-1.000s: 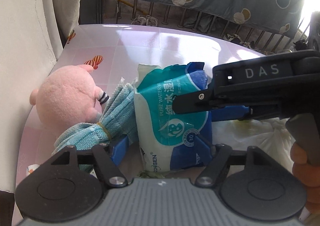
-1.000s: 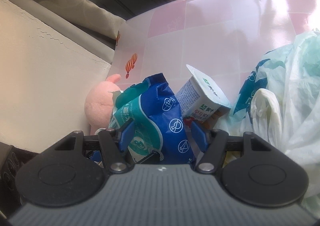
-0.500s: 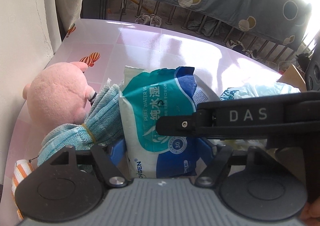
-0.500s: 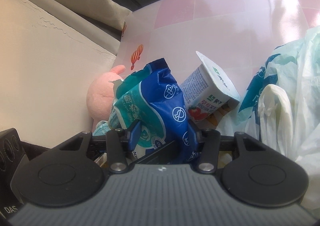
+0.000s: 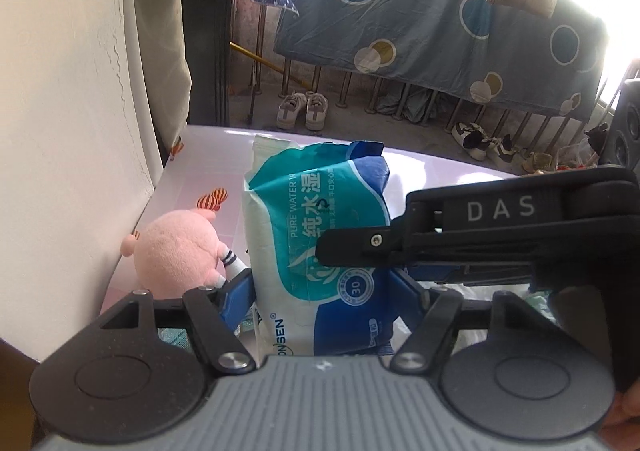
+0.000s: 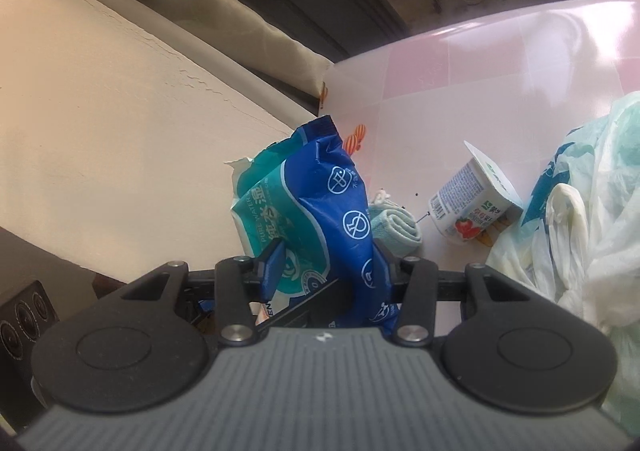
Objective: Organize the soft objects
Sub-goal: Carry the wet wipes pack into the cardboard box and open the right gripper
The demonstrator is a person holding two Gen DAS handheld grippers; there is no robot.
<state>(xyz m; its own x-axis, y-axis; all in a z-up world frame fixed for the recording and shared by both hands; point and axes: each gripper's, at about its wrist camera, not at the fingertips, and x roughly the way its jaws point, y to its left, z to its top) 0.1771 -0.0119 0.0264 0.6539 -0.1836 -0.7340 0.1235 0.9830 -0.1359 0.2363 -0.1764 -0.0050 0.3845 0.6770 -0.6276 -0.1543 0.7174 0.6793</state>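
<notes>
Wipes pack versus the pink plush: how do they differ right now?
The wipes pack is glossy blue-teal printed film; the pink plush is fuzzy and plain. The pack is raised between both grippers' fingers; the plush lies on the table by the wall, untouched. Both are soft.

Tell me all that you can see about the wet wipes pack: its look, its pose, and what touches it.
The wet wipes pack is a soft plastic pouch, teal, blue and white, with printed text and a crinkled top seam. It stands on end, above the pink table. The left gripper has it between its closing jaws, the right gripper clamps it from the side.
</notes>
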